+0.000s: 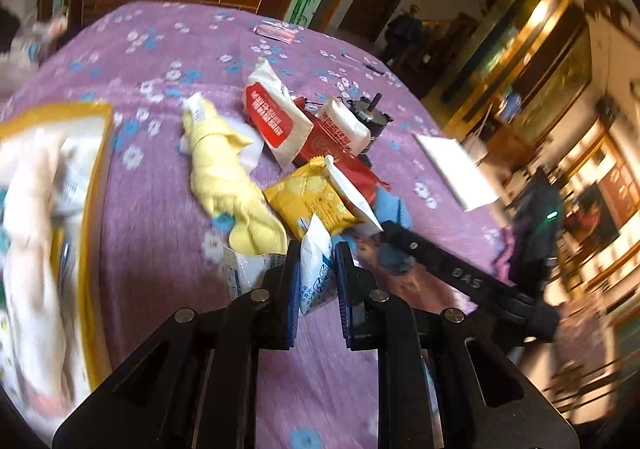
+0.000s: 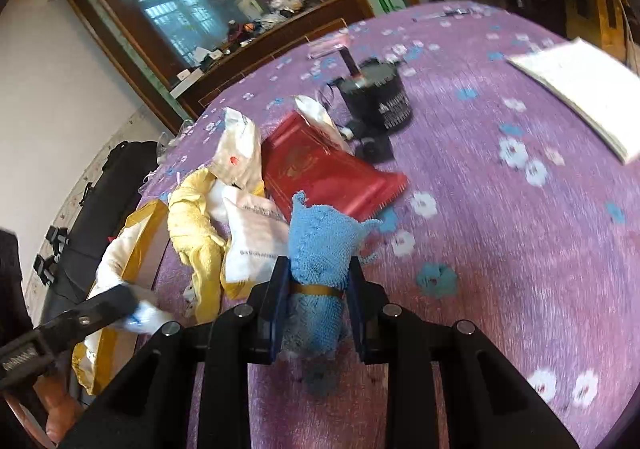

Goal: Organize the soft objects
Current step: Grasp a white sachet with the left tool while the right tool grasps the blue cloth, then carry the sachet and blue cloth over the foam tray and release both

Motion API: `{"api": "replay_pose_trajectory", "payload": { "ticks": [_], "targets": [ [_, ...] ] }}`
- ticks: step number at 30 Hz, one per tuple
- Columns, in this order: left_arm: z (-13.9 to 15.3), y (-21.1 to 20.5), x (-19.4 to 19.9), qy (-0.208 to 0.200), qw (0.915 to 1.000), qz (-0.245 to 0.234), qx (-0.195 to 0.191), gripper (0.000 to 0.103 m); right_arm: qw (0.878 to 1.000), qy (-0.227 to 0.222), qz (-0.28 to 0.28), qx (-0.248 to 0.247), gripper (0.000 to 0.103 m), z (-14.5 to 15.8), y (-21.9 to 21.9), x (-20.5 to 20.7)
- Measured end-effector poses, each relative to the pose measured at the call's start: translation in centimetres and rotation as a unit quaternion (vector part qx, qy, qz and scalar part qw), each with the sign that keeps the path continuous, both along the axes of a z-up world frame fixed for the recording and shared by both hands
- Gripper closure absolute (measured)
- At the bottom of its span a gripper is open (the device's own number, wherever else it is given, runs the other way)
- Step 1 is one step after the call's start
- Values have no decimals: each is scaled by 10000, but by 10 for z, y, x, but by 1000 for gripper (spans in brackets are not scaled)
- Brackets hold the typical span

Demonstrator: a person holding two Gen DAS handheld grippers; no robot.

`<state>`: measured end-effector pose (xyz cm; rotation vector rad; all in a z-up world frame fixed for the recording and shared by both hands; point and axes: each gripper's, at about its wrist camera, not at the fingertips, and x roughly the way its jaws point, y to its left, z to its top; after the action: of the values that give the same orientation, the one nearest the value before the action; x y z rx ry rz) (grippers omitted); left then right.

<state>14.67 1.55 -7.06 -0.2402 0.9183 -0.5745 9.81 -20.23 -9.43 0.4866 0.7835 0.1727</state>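
**Op A:** I've got both tools loaded. My left gripper (image 1: 316,269) is pinched nearly shut on a white packet (image 1: 314,265), and my right gripper (image 2: 319,281) is narrowed onto the rolled blue towel (image 2: 320,245), pads either side of its gold band. Both sit at the near edge of the pile on the purple bed cover (image 2: 500,249).

**Op B:** How would you handle the step from here?

**Op A:** Lift each straight up before swinging — the packet is thin and slippery, so I'd keep the squeeze firm and low on it. The towel looks soft enough to sag out, so I'd hold it at the band and not let the roll unwind. Then carry toward the yellow-rimmed bin (image 1: 96,177) at the cover's left edge, one hand at a time so the tools don't clash.

**Op B:** Count for me.

**Op A:** One blue towel, in my right tool. One yellow towel (image 1: 228,185), twisted, mid-pile. Red-and-white packs (image 1: 276,117) — two that I can see. One flat dark-red pouch (image 2: 320,165) beneath them. One yellow snack bag (image 1: 308,201). White packets: the one I hold, another crumpled just beside it, maybe a third against the snack bag; I can't be sure. One black can (image 2: 376,97) behind the pile, one white pad (image 2: 580,89) toward the right edge. The bin already holds pale cloth; how many pieces, I can't tell.
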Motion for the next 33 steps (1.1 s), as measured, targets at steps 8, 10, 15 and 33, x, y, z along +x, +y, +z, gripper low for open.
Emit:
{"api": "replay_pose_trajectory", "payload": {
  "ticks": [8,10,15,33],
  "targets": [
    [21,49,-53,141,9973,207,-688,88,9991,-3,275,332,77,12,30,-42],
    [27,66,-62,117,9961,321,-818,88,9985,-143,451,281,77,25,45,-50],
    [49,118,-84,-102,9900,1116,-856,88,9941,-431,979,161,77,51,83,-66],
    [4,244,-76,909,9455,2712,-1558,88,9503,-123,3108,-125,77,55,238,-33]
  ]
}}
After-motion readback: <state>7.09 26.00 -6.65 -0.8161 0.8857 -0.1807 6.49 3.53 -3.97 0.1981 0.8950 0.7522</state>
